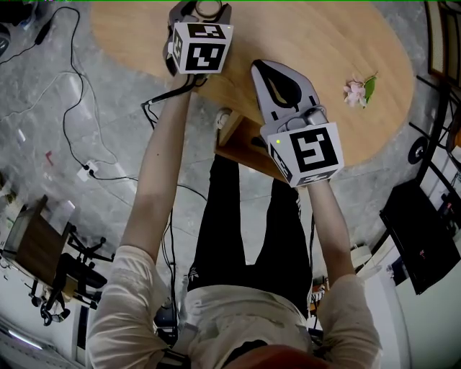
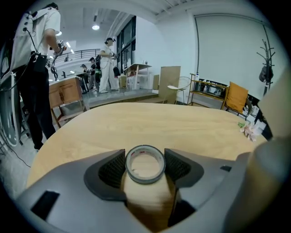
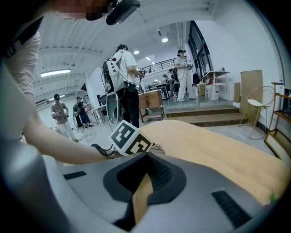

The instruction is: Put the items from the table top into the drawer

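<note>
A grey roll of tape (image 2: 145, 179) lies flat on the oval wooden table (image 2: 182, 123), near its edge. My left gripper (image 2: 145, 164) straddles the roll, and both pads touch its sides. From the head camera the same roll (image 1: 209, 16) sits between the left gripper's (image 1: 209, 7) jaws at the top edge of the picture. My right gripper (image 1: 265, 68) hovers over the table's near edge, shut, with nothing in it; in its own view (image 3: 144, 182) only a thin sliver of wood shows between the jaws. A small pink flower sprig (image 1: 358, 91) lies at the table's right. A wooden drawer (image 1: 241, 148) stands out below the right gripper.
Cables and a power strip (image 1: 90, 171) lie on the grey floor at the left. A dark chair and stand (image 1: 43, 252) are at the lower left, and a black case (image 1: 421, 230) at the right. Several people (image 2: 38, 68) stand beyond the table (image 1: 317, 36).
</note>
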`<control>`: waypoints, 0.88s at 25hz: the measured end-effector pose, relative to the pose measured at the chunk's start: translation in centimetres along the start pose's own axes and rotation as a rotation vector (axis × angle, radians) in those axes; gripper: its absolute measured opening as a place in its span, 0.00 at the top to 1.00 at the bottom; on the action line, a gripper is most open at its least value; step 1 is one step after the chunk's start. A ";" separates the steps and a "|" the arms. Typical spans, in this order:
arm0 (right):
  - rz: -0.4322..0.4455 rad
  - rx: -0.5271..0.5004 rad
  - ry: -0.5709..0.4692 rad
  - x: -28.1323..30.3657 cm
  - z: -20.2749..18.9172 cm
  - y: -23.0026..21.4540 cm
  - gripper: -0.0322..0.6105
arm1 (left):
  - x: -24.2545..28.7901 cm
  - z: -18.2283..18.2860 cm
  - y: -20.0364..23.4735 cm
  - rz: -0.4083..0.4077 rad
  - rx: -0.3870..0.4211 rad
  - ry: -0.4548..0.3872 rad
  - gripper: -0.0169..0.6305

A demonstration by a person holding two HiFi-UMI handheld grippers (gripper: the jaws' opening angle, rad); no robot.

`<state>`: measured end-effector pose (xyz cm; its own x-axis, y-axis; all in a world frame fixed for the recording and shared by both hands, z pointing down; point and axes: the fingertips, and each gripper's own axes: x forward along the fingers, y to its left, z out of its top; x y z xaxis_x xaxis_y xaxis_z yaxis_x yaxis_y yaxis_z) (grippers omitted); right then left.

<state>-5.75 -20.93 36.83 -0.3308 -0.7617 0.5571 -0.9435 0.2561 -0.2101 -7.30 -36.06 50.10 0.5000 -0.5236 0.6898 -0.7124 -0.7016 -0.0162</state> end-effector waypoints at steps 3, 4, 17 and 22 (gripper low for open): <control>0.005 -0.006 0.002 -0.4 -0.2 -0.2 0.94 | -0.6 -0.3 -0.1 -0.006 -0.044 0.001 0.54; 0.008 -0.007 -0.001 -0.6 -0.2 -0.2 0.94 | -1.1 -0.5 -0.2 -0.003 -0.058 -0.003 0.54; 0.083 -0.044 -0.083 -6.6 -0.6 0.2 0.94 | -17.9 0.9 -8.9 0.089 -0.084 -0.183 0.54; 0.133 -0.079 -0.111 -11.5 -0.9 -0.1 0.94 | -23.2 1.0 -14.0 0.175 -0.146 -0.243 0.54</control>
<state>-1.86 -11.64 31.13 -0.4530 -0.7776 0.4359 -0.8914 0.4017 -0.2099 -8.49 -14.56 33.62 0.4536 -0.7425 0.4929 -0.8523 -0.5231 -0.0036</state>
